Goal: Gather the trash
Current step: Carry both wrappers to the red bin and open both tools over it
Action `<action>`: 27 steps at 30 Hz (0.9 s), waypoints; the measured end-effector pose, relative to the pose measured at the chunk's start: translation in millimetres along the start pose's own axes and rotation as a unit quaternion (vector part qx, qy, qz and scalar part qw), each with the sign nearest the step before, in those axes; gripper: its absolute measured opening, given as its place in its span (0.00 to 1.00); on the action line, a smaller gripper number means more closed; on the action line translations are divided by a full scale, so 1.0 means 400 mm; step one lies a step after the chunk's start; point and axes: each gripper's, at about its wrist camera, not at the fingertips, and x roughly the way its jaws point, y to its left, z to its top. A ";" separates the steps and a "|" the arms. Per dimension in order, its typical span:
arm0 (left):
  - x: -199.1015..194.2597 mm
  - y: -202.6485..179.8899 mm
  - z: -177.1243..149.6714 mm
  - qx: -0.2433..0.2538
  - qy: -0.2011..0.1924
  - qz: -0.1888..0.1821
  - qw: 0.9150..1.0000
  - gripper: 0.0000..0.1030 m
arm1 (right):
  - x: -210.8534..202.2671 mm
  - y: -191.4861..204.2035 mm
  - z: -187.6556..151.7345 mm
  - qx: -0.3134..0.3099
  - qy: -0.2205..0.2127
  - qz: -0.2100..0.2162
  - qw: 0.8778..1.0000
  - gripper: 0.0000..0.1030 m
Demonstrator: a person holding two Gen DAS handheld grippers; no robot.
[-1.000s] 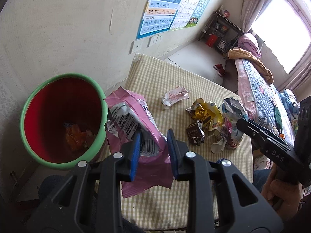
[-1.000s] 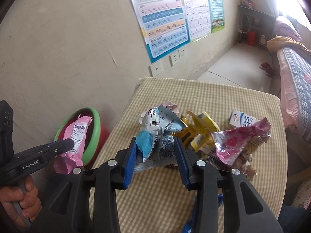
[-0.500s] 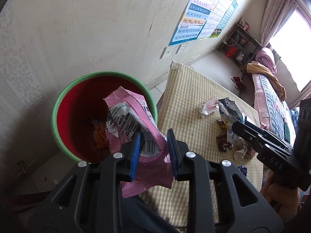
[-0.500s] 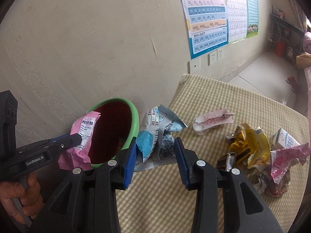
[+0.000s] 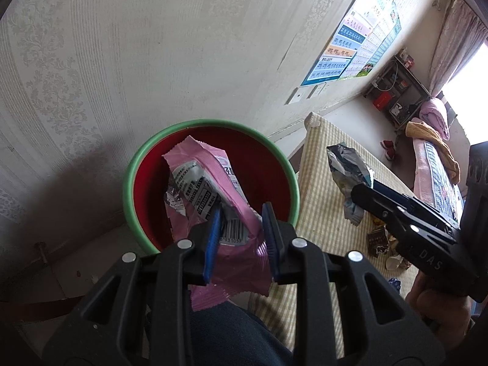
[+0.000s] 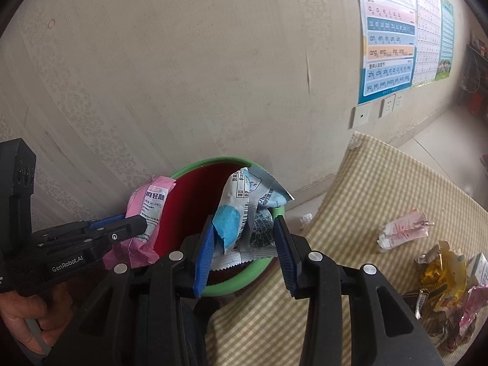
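Pale patterned wallpaper (image 6: 183, 76) fills the background, with a checked tablecloth (image 6: 381, 189) at 3 o'clock in the right wrist view. At the left gripper (image 5: 241, 238), a pink wrapper (image 5: 213, 183) is pinched between nearly closed blue pads, above the mouth of the red bin (image 5: 265, 170) with its green rim; the bin's bottom is hidden by the wrapper. At the right gripper (image 6: 244, 253), a blue-and-white wrapper (image 6: 244, 210) is clamped between moderately spread jaws, over the bin's edge at 12 o'clock. More wrappers (image 6: 439, 271) are seen at 4 o'clock on the cloth, partly cut off by the frame. Only part of a hand (image 6: 27, 320) is shown at 8 o'clock. Poster text (image 6: 387, 36) is barely legible.
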 end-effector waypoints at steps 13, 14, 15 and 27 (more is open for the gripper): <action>0.034 0.081 0.052 -0.029 -0.004 -0.015 0.999 0.27 | 0.127 0.088 0.044 -0.040 0.035 0.018 0.998 0.43; 0.038 0.082 0.055 -0.029 -0.004 -0.014 0.999 0.32 | 0.132 0.088 0.044 -0.040 0.035 0.017 0.998 0.45; 0.040 0.082 0.056 -0.029 -0.004 -0.016 0.999 0.35 | 0.138 0.088 0.045 -0.040 0.038 0.016 0.998 0.51; 0.006 0.078 0.050 -0.042 -0.023 -0.003 0.999 0.80 | 0.116 0.070 0.041 -0.025 0.037 0.010 0.999 0.75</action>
